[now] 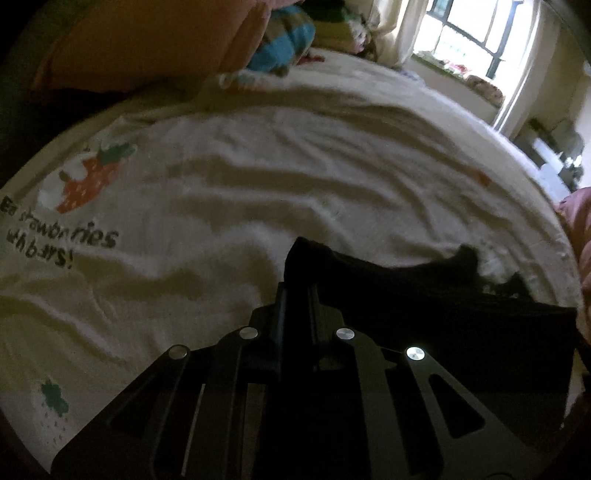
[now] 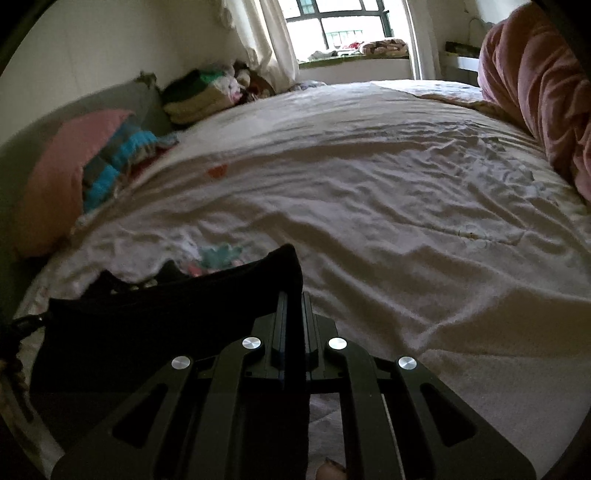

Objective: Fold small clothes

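Left gripper (image 1: 297, 291) sat closest to its camera, jaws drawn together on a corner of the black garment (image 1: 424, 295); dark fabric rose past the fingertips and ran off to the right of the frame. Right gripper (image 2: 293, 299) was likewise closed, pinching the opposite corner of the same black garment (image 2: 166, 306), which spread leftward from it in the right wrist view. Cloth hung stretched between the two grippers, its upper edge sagging in the middle, over the near part of the bed. Whether its lower edge touched the sheet could not be told from either view.

White bedsheet (image 1: 295, 166) was rumpled, with a printed strawberry (image 1: 88, 181) and dark lettering (image 1: 62, 240) at left in the left wrist view. Pink pillow (image 2: 62, 173) lay by the wall, a blue-striped knit (image 2: 118, 162) just beside it, and a pile of folded clothes (image 2: 207, 96) farther along. Pink blanket (image 2: 543, 92) was heaped at the right edge. Window (image 2: 340, 22) was bright beyond the bed.
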A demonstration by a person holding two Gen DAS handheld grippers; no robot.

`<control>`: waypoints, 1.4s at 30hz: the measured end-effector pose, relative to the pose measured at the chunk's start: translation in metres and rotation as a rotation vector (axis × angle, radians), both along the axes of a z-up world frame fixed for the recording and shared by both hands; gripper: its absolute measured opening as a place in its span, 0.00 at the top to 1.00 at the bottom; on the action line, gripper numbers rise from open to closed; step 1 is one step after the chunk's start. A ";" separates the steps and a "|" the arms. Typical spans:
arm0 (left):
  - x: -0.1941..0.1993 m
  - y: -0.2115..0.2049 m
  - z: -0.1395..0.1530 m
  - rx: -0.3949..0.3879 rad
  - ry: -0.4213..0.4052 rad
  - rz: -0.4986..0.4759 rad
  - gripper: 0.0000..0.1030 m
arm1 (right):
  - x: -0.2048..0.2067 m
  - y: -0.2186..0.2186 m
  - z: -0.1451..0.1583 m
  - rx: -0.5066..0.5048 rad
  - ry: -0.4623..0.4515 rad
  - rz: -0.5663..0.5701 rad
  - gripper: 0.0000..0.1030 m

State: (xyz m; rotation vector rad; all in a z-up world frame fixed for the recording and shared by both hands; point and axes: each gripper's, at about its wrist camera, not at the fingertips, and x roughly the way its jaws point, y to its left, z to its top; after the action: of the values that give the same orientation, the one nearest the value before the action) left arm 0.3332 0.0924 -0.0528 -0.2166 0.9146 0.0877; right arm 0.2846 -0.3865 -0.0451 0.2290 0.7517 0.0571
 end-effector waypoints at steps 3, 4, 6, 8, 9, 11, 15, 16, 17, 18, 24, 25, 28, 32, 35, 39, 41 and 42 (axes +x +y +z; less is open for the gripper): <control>-0.002 -0.005 -0.006 0.040 0.003 -0.012 0.96 | 0.004 -0.001 -0.010 -0.009 0.044 -0.009 0.95; -0.002 -0.006 -0.007 0.048 0.004 -0.015 0.96 | 0.004 0.000 -0.013 -0.015 0.053 -0.011 0.94; -0.005 -0.007 -0.009 0.054 0.008 -0.019 0.95 | 0.005 0.002 -0.016 -0.036 0.071 -0.014 0.93; -0.008 -0.006 -0.010 0.061 0.011 -0.016 0.92 | 0.005 0.005 -0.020 -0.072 0.087 -0.030 0.90; -0.011 -0.006 -0.009 0.064 0.016 -0.019 0.92 | 0.005 0.005 -0.021 -0.077 0.093 -0.034 0.87; -0.017 -0.005 -0.006 0.070 0.014 -0.020 0.91 | 0.003 0.003 -0.021 -0.077 0.094 -0.044 0.82; -0.029 -0.003 0.004 0.061 -0.005 -0.008 0.88 | -0.006 -0.001 -0.013 -0.098 0.073 -0.071 0.75; -0.032 -0.003 0.007 0.060 -0.012 -0.010 0.82 | -0.010 0.000 -0.010 -0.112 0.062 -0.074 0.69; -0.037 -0.005 0.010 0.064 -0.017 -0.013 0.79 | -0.014 0.000 -0.007 -0.115 0.053 -0.072 0.64; -0.044 -0.007 0.014 0.070 -0.029 -0.022 0.78 | -0.018 0.001 -0.003 -0.113 0.039 -0.067 0.56; -0.071 -0.023 0.029 0.082 -0.051 -0.074 0.62 | -0.048 0.022 0.025 -0.150 -0.046 0.011 0.41; -0.074 -0.025 0.031 0.082 -0.057 -0.079 0.57 | -0.052 0.028 0.029 -0.156 -0.054 0.028 0.39; -0.085 -0.032 0.035 0.078 -0.060 -0.095 0.51 | -0.065 0.044 0.040 -0.183 -0.079 0.067 0.34; -0.098 -0.046 0.039 0.084 -0.066 -0.135 0.48 | -0.081 0.065 0.051 -0.211 -0.100 0.128 0.30; -0.108 -0.059 0.038 0.085 -0.056 -0.171 0.48 | -0.091 0.081 0.052 -0.233 -0.097 0.177 0.30; -0.117 -0.072 0.034 0.102 -0.042 -0.203 0.48 | -0.102 0.097 0.048 -0.255 -0.075 0.220 0.30; -0.120 -0.077 0.031 0.103 -0.035 -0.217 0.48 | -0.105 0.103 0.043 -0.256 -0.058 0.241 0.30; -0.121 -0.080 0.029 0.102 -0.026 -0.224 0.48 | -0.106 0.106 0.039 -0.262 -0.041 0.251 0.30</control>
State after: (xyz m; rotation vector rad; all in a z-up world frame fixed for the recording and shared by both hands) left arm 0.2119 0.0127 -0.0242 -0.0195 0.9009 -0.0754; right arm 0.1786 -0.2801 -0.0060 -0.1167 0.7362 0.1986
